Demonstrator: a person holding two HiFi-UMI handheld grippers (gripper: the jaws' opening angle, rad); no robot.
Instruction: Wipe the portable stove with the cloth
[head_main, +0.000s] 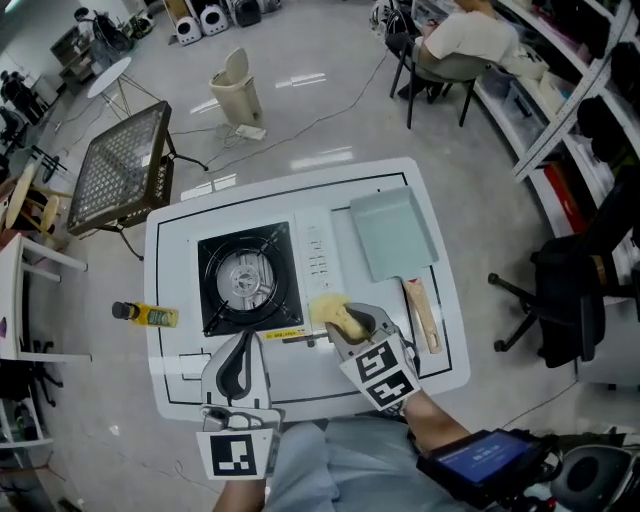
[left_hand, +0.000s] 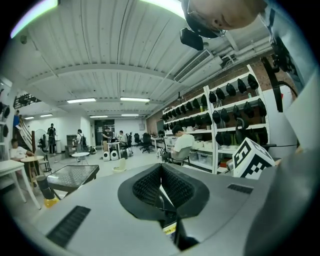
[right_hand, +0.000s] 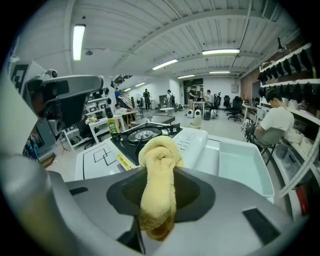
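Note:
The portable stove has a black burner top and a white control panel, and sits at the middle of the white table. My right gripper is shut on a bunched yellow cloth, held over the stove's near right corner. In the right gripper view the cloth hangs between the pads, with the stove just ahead. My left gripper is at the table's near edge, in front of the stove. Its jaws are shut with nothing in them, and its view looks level across the room.
A pale blue dustpan-like tray lies right of the stove, with a wooden-handled brush in front of it. A yellow bottle stands at the table's left edge. A mesh rack, chairs and a seated person surround the table.

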